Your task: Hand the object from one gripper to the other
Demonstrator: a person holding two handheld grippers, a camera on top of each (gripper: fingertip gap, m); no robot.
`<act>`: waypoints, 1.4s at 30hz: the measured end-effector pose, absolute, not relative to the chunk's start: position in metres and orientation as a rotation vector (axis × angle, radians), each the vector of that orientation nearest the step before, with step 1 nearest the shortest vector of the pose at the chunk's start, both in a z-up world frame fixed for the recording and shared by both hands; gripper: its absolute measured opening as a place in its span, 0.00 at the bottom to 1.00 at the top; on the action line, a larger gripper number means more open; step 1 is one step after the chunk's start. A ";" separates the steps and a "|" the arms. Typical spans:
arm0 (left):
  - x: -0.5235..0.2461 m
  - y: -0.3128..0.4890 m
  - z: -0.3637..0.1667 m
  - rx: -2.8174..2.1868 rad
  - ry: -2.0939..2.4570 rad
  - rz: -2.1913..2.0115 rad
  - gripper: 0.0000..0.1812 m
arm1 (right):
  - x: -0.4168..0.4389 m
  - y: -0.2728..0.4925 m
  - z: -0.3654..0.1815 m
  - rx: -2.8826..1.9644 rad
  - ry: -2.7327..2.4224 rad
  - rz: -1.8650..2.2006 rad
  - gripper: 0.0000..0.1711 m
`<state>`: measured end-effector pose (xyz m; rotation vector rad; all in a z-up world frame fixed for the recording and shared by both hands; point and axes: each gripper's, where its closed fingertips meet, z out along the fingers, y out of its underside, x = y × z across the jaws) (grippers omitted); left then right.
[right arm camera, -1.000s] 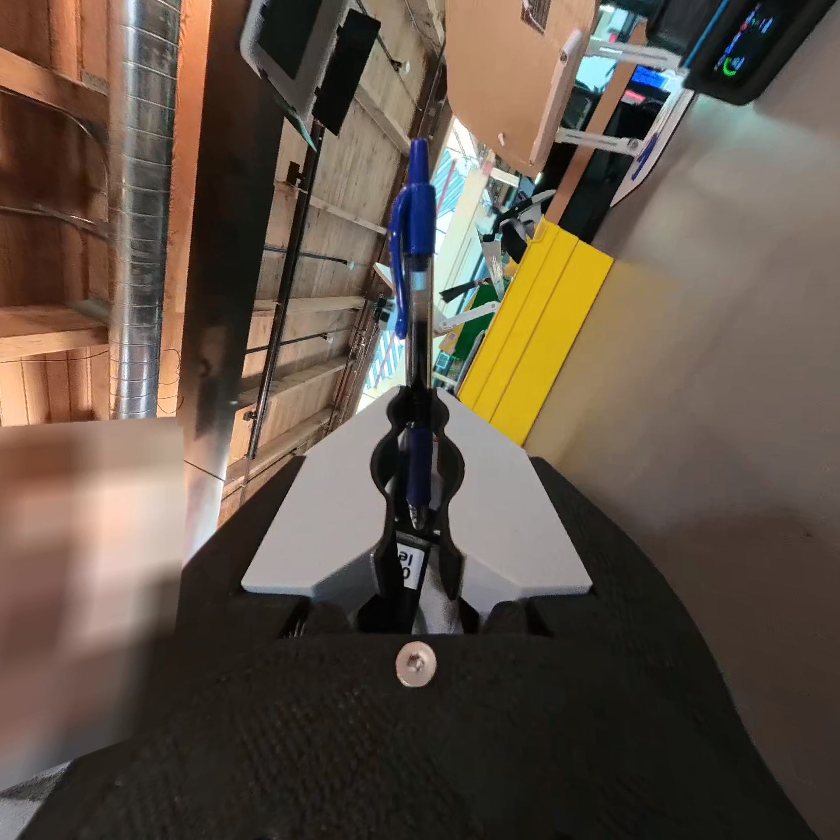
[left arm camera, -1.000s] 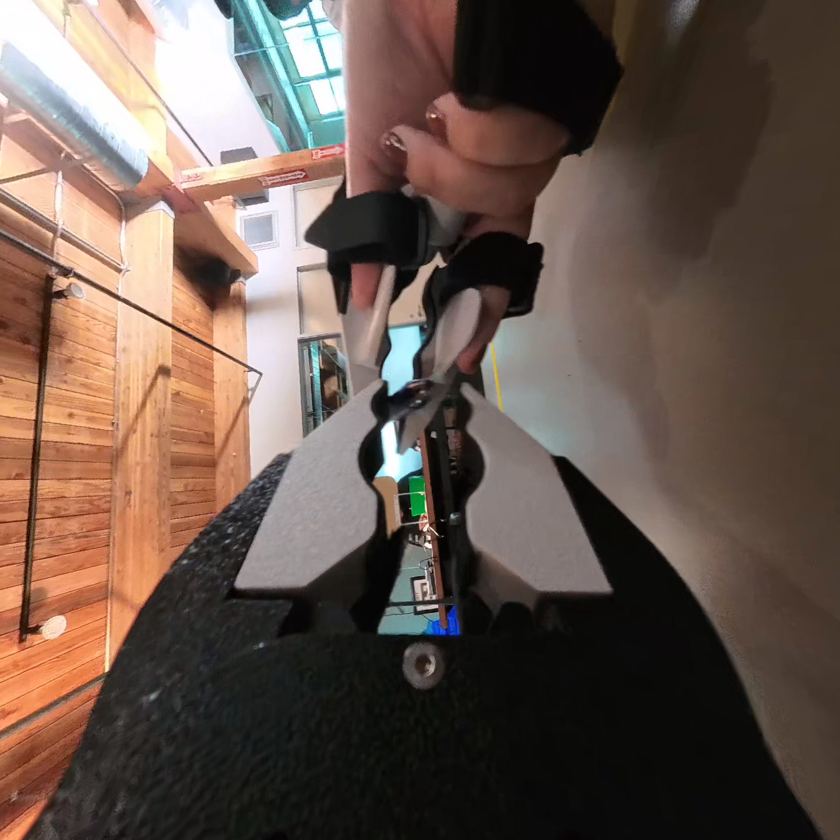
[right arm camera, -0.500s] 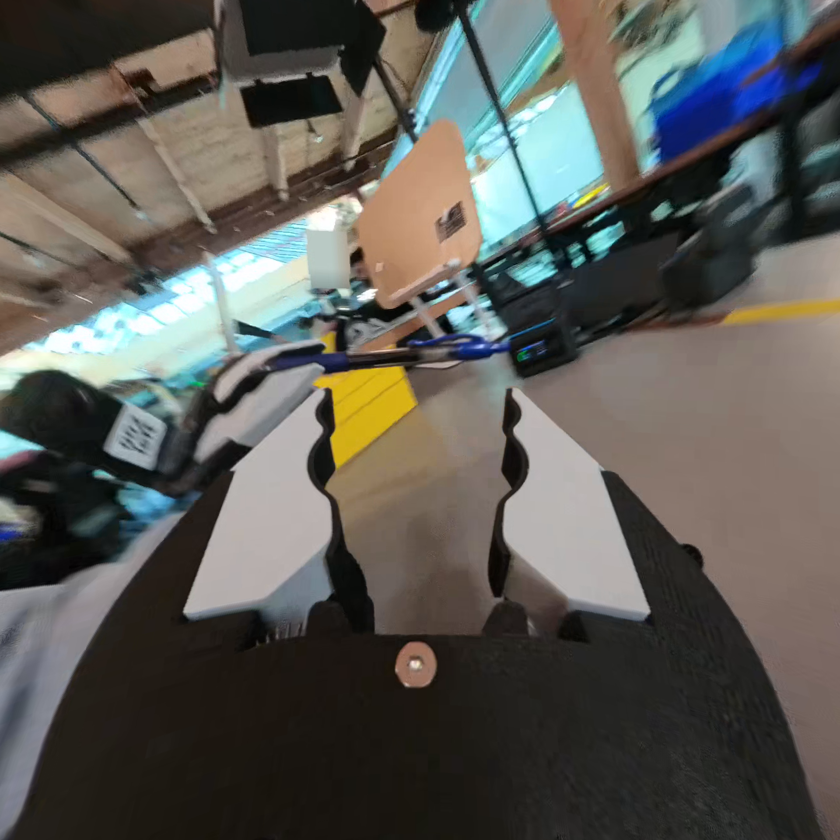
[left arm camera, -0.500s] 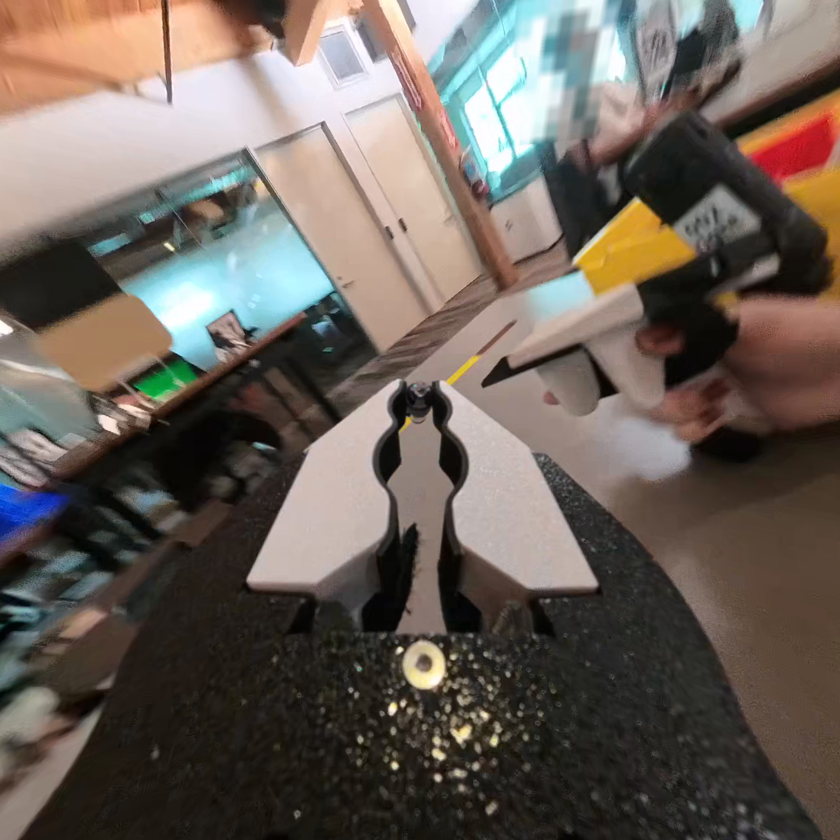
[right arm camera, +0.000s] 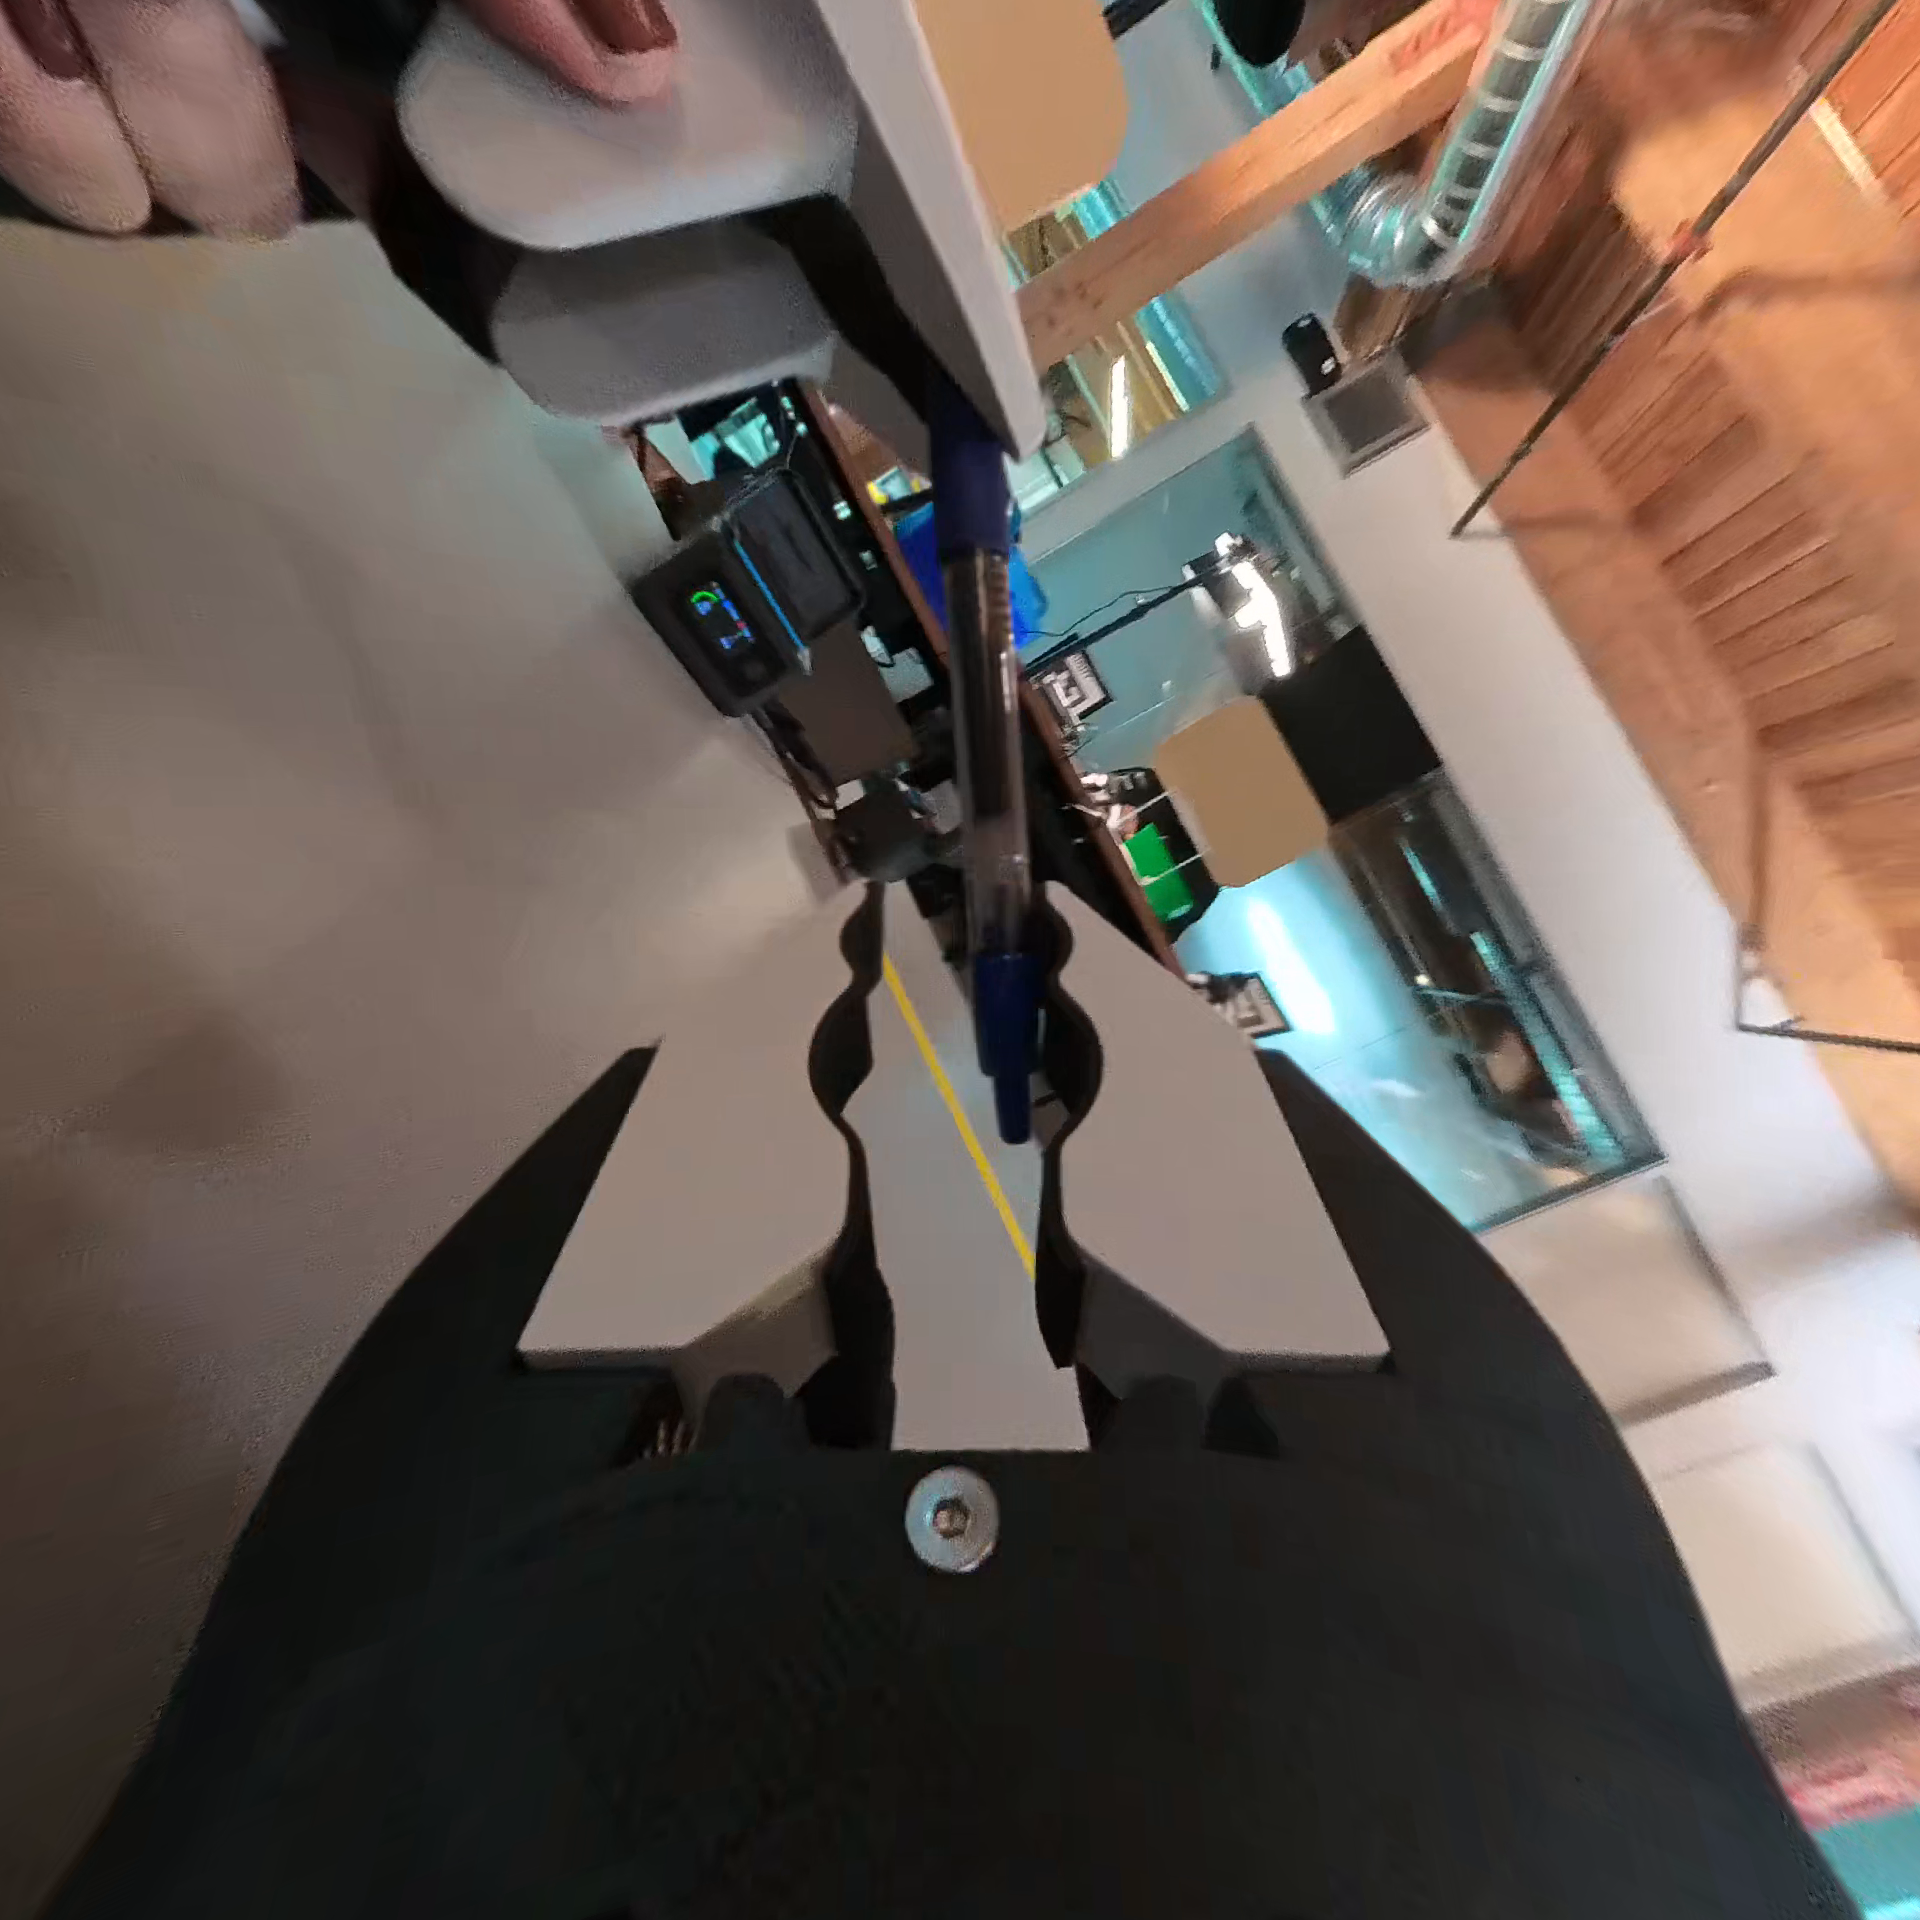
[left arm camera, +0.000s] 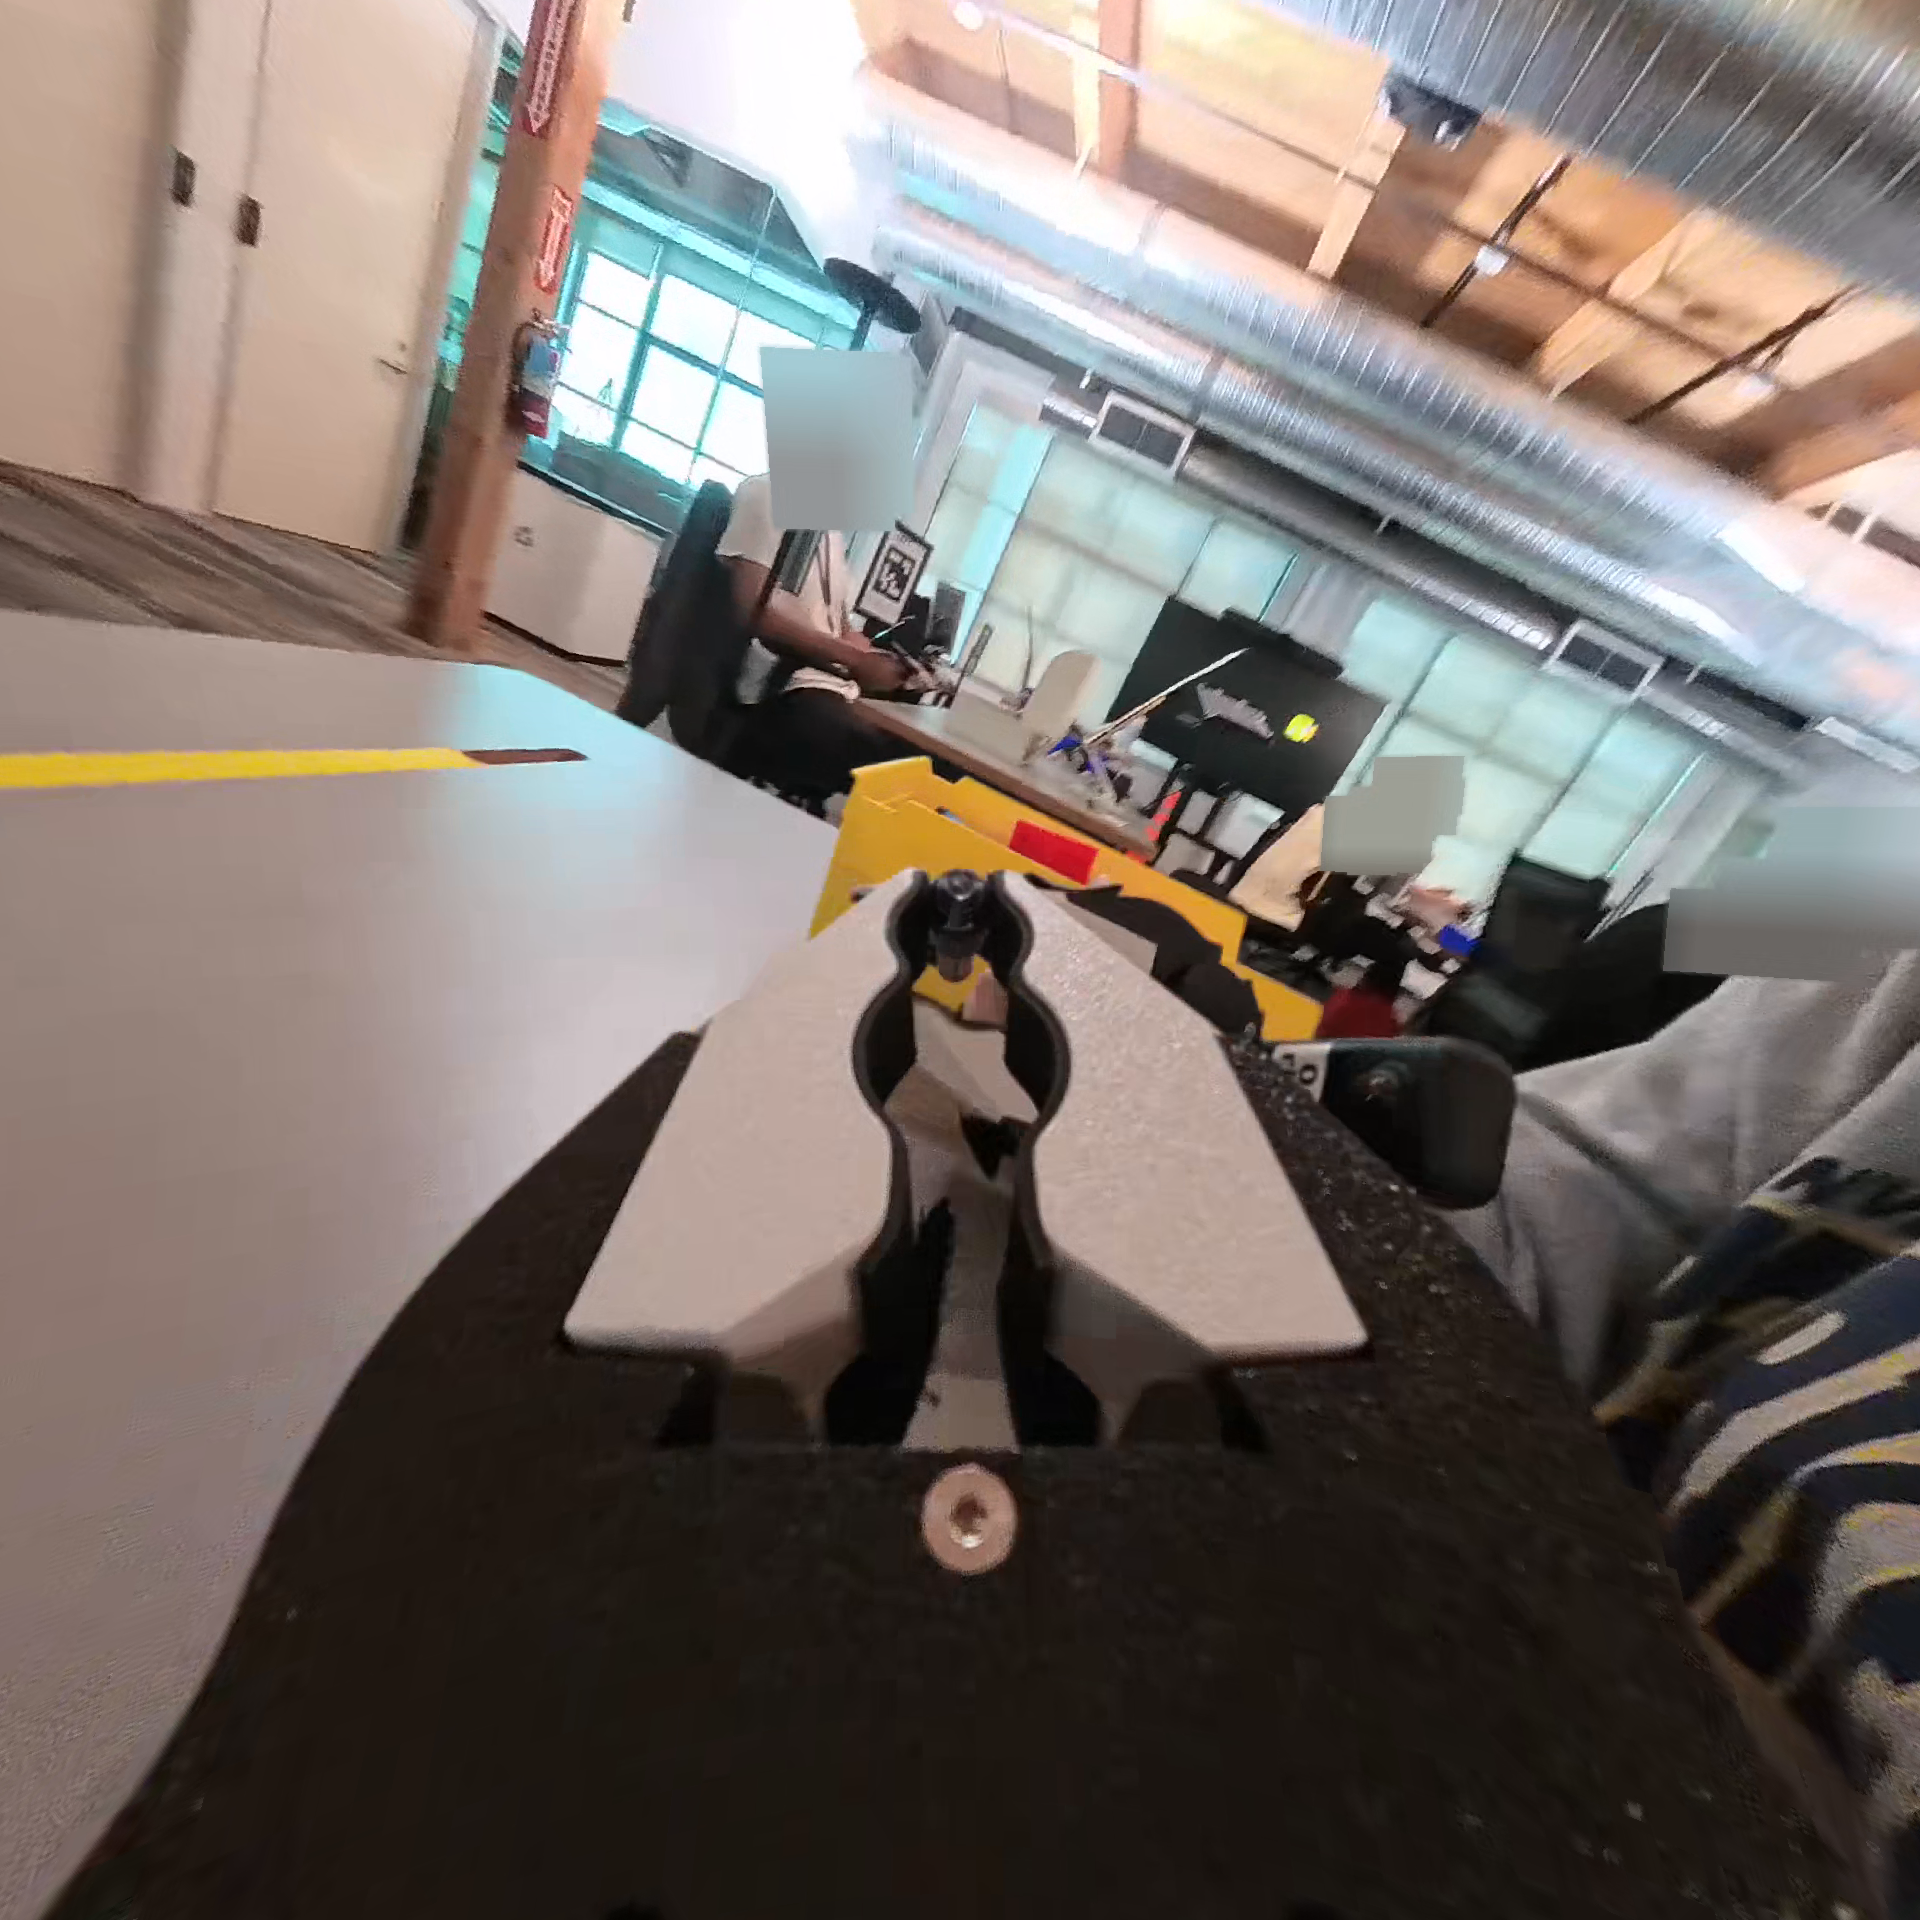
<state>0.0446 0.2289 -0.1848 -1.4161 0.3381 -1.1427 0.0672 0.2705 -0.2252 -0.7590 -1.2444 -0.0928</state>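
In your right wrist view the pen [right arm camera: 987, 769] runs from the left gripper [right arm camera: 966, 416] at top down into the gap between your right gripper's [right arm camera: 961, 914] fingers [right arm camera: 727, 1174], its lower end nearest the right-hand finger, apart from the left-hand one. Your hand [right arm camera: 135, 114] sits top left, behind the left gripper. In the left wrist view the pen's end [left arm camera: 954, 920] sits between the left fingertips, w/ the table [left arm camera: 312, 935] to the left & below.

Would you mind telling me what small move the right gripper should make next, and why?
Probably close the right gripper on the pen. Its jaws stand open, with the pen's blue end already between them, near one finger. The left gripper holds the other end, so it seems too soon for that one to let go.
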 end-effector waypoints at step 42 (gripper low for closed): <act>0.042 0.217 -0.146 -1.092 0.285 -1.125 0.04 | 0.054 0.222 -0.210 -0.846 -1.227 0.503 0.27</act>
